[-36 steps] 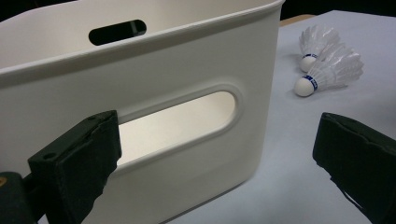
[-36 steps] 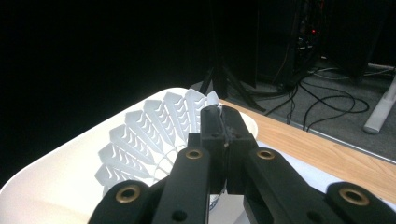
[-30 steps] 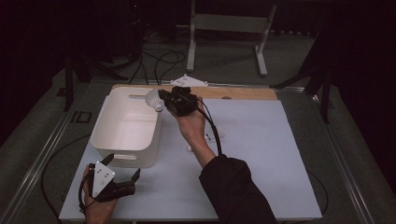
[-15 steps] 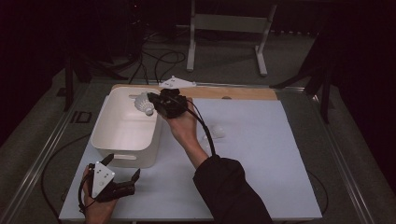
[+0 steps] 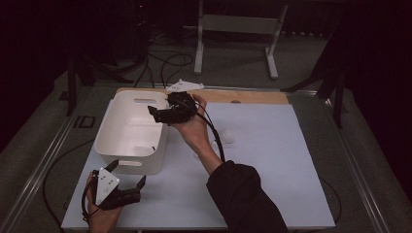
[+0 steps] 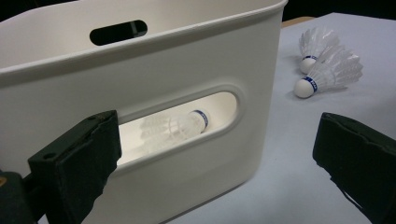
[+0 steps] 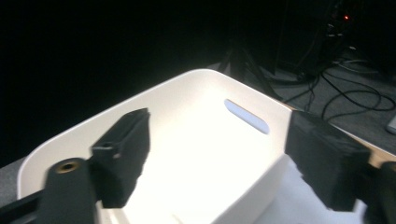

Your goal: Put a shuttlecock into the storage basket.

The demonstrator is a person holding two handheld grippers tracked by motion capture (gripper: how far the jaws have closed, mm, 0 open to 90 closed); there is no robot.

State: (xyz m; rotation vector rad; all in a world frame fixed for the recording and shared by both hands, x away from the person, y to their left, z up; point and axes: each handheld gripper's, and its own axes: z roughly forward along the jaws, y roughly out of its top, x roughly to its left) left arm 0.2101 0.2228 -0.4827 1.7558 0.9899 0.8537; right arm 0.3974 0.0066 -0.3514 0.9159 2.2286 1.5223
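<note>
A white bin (image 5: 127,127) stands on the left half of the table. My right gripper (image 5: 156,115) hangs open over the bin's right rim with nothing between its jaws; in the right gripper view the gripper (image 7: 219,126) looks down into the bin (image 7: 187,81). My left gripper (image 5: 127,173) rests open on the table in front of the bin. From the left gripper (image 6: 215,126), a shuttlecock (image 6: 175,129) lies inside the bin (image 6: 187,60), seen through the handle slot. Two more shuttlecocks (image 6: 329,71) lie on the table right of the bin; they show as shuttlecocks (image 5: 224,138) in the high view.
The table has a pale blue mat (image 5: 277,170) and a wooden strip (image 5: 252,96) along its back edge. A white flat object (image 5: 183,86) lies at the back edge behind the bin. A metal stand (image 5: 238,24) and cables (image 5: 165,60) are on the floor beyond.
The right gripper carried a shuttlecock left over the bin; now its jaws are open and empty. The left gripper has stayed in place.
</note>
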